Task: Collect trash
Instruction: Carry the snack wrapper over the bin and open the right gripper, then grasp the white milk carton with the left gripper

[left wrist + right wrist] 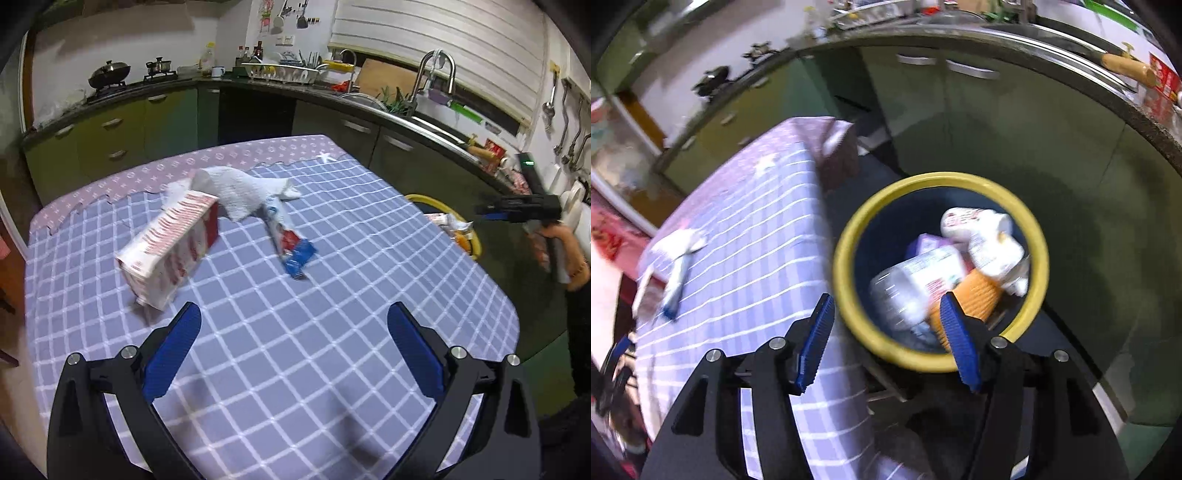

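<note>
The red-and-white striped cardboard box [170,247] stands tilted on the checked lilac worktop [332,295], just ahead of the left gripper [293,349] and a little to its left. It looks empty, so I judge it light but stiff; its long flat sides are the place to take hold, and too hard a squeeze may crush it. Behind it, the crumpled white paper towel [243,192] leans over the box's far end; it is soft and very light, and can be pinched anywhere. Beside the towel lies a flat blue, red and white foil wrapper [291,243], thin and probably slippery, best taken at its raised edge.

The left gripper's fingers are spread wide and hold nothing. The right gripper [886,332] hovers over the yellow-rimmed dark blue bin [849,295] beside the worktop; its fingers are also apart and empty. In the bin lie a clear plastic bottle [908,288], an orange ribbed paper cup [975,291] and white wrappers [990,243]
</note>
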The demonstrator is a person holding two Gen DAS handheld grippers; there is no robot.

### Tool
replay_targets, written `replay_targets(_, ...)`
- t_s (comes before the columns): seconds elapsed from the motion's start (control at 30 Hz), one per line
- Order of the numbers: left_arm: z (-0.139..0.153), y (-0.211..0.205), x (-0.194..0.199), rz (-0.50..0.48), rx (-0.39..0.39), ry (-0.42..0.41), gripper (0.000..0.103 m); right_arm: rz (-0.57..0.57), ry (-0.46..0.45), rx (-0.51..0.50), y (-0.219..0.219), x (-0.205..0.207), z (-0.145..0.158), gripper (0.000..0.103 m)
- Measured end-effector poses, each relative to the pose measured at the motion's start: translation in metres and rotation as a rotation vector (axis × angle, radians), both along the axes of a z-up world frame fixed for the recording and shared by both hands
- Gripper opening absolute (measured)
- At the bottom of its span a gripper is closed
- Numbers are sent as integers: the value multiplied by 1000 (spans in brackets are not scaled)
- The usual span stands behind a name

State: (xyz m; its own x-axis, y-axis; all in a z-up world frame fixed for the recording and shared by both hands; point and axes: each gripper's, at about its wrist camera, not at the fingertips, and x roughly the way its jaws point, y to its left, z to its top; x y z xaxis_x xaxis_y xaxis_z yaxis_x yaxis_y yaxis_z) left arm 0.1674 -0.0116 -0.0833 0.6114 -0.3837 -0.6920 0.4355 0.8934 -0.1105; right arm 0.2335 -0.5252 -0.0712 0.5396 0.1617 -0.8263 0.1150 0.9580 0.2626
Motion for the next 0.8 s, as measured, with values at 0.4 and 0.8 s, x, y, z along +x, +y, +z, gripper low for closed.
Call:
replay_targets(0.4, 7, 33, 81, 0, 198, -34, 96, 133, -61, 120, 62, -51, -2, 64)
replay_targets(0.8, -30, 47, 125, -55, 153, 71, 96, 195, -54, 163, 92, -53, -9, 67)
